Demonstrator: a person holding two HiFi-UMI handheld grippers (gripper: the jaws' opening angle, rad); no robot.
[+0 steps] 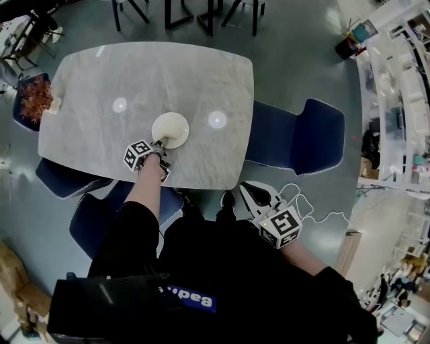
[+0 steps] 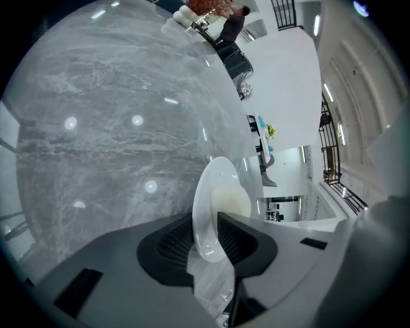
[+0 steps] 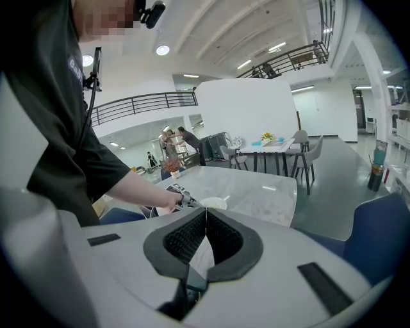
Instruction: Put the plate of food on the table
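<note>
The white plate [image 1: 170,127] rests on the grey marble table [image 1: 134,74], near its front edge. Something pale and cream-coloured lies on the plate [image 2: 221,186]. My left gripper [image 1: 160,145] reaches to the plate's near rim. In the left gripper view that rim stands between the jaws of the left gripper [image 2: 206,221], which are parted around it, open. My right gripper [image 1: 252,193] hangs off the table's front right corner, above the floor. In its own view the right gripper [image 3: 206,213] has its pads together with nothing between them. The plate [image 3: 214,203] shows beyond it.
Blue chairs stand at the table's right [image 1: 316,138] and front left [image 1: 67,178]. A red plant [image 1: 35,97] sits at the table's left end. Dark chair legs [image 1: 188,17] stand behind the table. White shelving [image 1: 396,101] lines the right side. A cable [image 1: 316,215] lies on the floor.
</note>
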